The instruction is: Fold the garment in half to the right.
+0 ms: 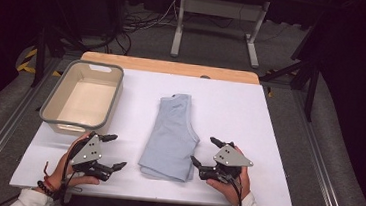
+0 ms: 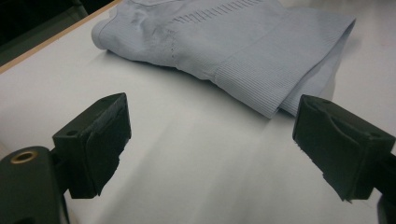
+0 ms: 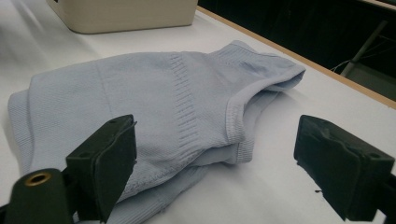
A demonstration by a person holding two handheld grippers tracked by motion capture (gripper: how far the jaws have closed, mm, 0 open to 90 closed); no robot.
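Lying folded at table [image 1: 270, 120] centre: light-blue top [image 1: 172, 137]. Flanking it, both apart from fabric: left gripper [image 1: 114, 152] and right gripper [image 1: 205, 151], jaws standing wide, gripping nothing. Sitting far-left: beige tub [image 1: 82, 97].

**Open cloth on both flanks of the folded top**

Bare white table cover [image 1: 250, 114] lies open right of the folded light-blue knit top [image 1: 172, 134], and a wide clear strip runs between the top and the beige plastic bin [image 1: 82, 98]. The bin blocks the far-left corner. Left gripper [image 1: 111, 152] has free surface ahead up to the top's ribbed hem; right gripper [image 1: 206, 151] sits just beside the top's edge, jaws spread wide
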